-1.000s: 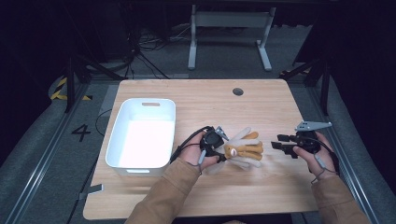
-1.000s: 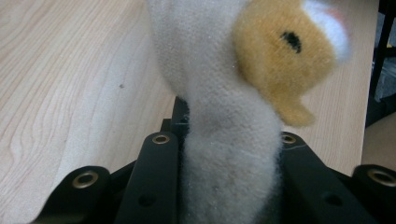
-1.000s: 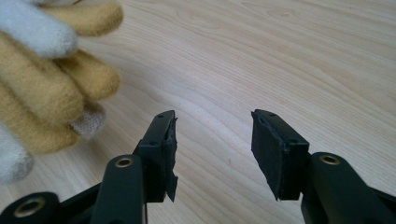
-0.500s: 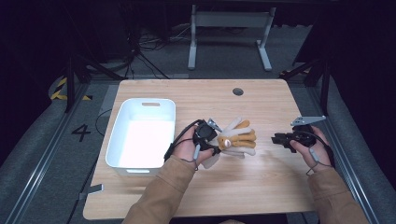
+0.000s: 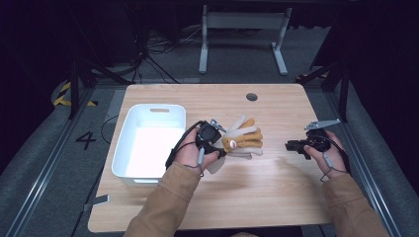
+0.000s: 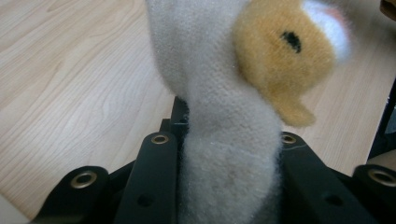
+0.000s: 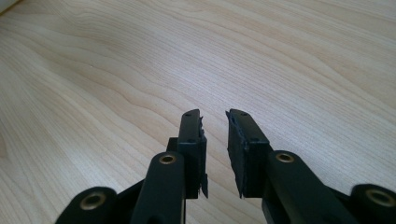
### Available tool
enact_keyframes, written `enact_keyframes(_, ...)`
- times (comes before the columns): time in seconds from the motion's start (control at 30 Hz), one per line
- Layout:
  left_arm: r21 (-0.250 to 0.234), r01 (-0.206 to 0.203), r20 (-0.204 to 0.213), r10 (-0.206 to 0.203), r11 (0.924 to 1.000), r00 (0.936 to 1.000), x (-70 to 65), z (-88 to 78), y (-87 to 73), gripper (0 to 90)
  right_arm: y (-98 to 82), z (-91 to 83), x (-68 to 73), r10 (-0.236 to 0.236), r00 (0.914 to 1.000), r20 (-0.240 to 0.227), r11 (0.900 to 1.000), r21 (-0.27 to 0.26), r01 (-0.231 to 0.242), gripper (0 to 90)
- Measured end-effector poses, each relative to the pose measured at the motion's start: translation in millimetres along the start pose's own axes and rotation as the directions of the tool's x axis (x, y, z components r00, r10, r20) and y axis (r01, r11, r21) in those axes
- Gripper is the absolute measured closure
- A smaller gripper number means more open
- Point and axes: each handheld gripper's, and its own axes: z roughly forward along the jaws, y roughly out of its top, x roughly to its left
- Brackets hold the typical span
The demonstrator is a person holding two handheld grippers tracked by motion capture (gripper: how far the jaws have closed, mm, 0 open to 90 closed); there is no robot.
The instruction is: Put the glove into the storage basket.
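Left tool (image 5: 217, 143) clamps a fuzzy cream-and-tan glove (image 5: 242, 140) above the woodgrain worktop (image 5: 276, 192); right tool (image 7: 215, 122), empty, has just been narrowing.

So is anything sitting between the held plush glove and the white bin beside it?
Nothing visible. The left gripper is shut on the plush glove, and the white bin sits right beside that hand, with bare table around and nothing inside the bin as far as the high view shows.
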Motion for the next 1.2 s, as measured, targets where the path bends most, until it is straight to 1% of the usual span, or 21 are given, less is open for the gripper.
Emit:
enact_keyframes(0.07, 0.003, 0.041, -0.017, -0.041, 0.9991, 0.999, 5.9, -4.3, 1.6, 73.1, -0.7, 0.0, -0.1, 0.005, 1.0, -0.002, 1.0, 0.002, -0.005, 75.4)
enact_keyframes(0.2, 0.006, 0.09, -0.041, -0.09, 0.9959, 0.9951, 12.4, -8.1, 3.9, 73.1, -2.1, 1.1, -0.2, 0.01, 0.9999, -0.005, 1.0, 0.007, -0.01, 75.2)
enact_keyframes(0.3, 0.002, 0.115, -0.059, -0.115, 0.9933, 0.9917, 17.0, -11.4, 4.5, 73.1, -3.1, 1.3, 0.1, 0.013, 0.9999, -0.003, 1.0, 0.009, -0.013, 75.1)
enact_keyframes(0.37, 0.001, 0.126, -0.063, -0.126, 0.992, 0.99, 19.4, -13.3, 4.6, 73.2, -4.3, 0.2, -0.3, 0.016, 0.9999, -0.003, 1.0, 0.007, -0.016, 75.1)
enact_keyframes(0.5, -0.015, 0.15, -0.074, -0.151, 0.9885, 0.9857, 22.8, -19.8, 4.7, 73.2, -7.7, -2.7, -2.2, 0.023, 0.9997, 0.001, 1.0, 0.006, -0.023, 75.1)
enact_keyframes(0.6, -0.017, 0.153, -0.09, -0.154, 0.9881, 0.984, 25.0, -25.2, 5.6, 73.2, -10.5, -4.1, -2.5, 0.031, 0.9995, 0.008, 0.999, 0.009, -0.031, 75.0)
enact_keyframes(0.67, -0.023, 0.162, -0.106, -0.164, 0.9865, 0.9808, 26.8, -29.4, 5.8, 73.2, -12.2, -4.3, -3.0, 0.031, 0.9995, 0.011, 0.999, 0.01, -0.031, 74.8)
enact_keyframes(0.73, -0.028, 0.172, -0.113, -0.174, 0.9847, 0.9782, 28.7, -33.2, 5.4, 73.2, -13.7, -4.3, -3.4, 0.034, 0.9994, 0.011, 0.999, 0.014, -0.034, 74.6)
enact_keyframes(0.77, -0.028, 0.172, -0.113, -0.174, 0.9847, 0.9782, 28.7, -33.2, 5.4, 73.2, -13.7, -4.3, -3.4, 0.034, 0.9994, 0.011, 0.999, 0.014, -0.034, 74.6)
enact_keyframes(0.9, -0.037, 0.208, -0.137, -0.212, 0.9773, 0.9677, 37.4, -45.7, 1.5, 73.2, -14.8, -4.2, -3.8, 0.041, 0.9991, 0.013, 0.999, 0.018, -0.041, 74.6)
enact_keyframes(0.93, -0.037, 0.208, -0.137, -0.212, 0.9773, 0.9677, 37.4, -45.7, 1.5, 73.2, -14.8, -4.2, -3.8, 0.041, 0.9991, 0.013, 0.999, 0.018, -0.041, 74.6)
enact_keyframes(0.97, -0.042, 0.218, -0.143, -0.222, 0.975, 0.9646, 39.5, -49.7, 0.5, 73.2, -14.5, -3.1, -3.8, 0.037, 0.9993, 0.009, 0.999, 0.023, -0.037, 74.5)
enact_keyframes(1.03, -0.05, 0.225, -0.156, -0.23, 0.9732, 0.9607, 40.9, -54.4, 0.0, 73.2, -14.2, -1.9, -3.1, 0.035, 0.9993, 0.013, 0.999, 0.025, -0.035, 74.5)
enact_keyframes(1.07, -0.05, 0.225, -0.156, -0.23, 0.9732, 0.9607, 40.9, -54.4, 0.0, 73.2, -14.2, -1.9, -3.1, 0.035, 0.9993, 0.013, 0.999, 0.025, -0.035, 74.5)
enact_keyframes(1.1, -0.056, 0.233, -0.16, -0.239, 0.9708, 0.9575, 41.9, -58.6, -0.3, 73.1, -13.6, -1.0, -2.4, 0.033, 0.9994, 0.01, 0.999, 0.028, -0.034, 74.5)
enact_keyframes(1.17, -0.052, 0.232, -0.165, -0.237, 0.9714, 0.9574, 43.0, -60.9, -0.4, 73.1, -13.2, -0.6, -2.0, 0.032, 0.9994, 0.011, 0.999, 0.028, -0.032, 74.5)
enact_keyframes(1.2, -0.057, 0.244, -0.172, -0.25, 0.9681, 0.9527, 44.9, -64.6, -1.0, 73.1, -12.9, -0.4, -1.6, 0.035, 0.9993, 0.009, 0.999, 0.029, -0.036, 74.5)
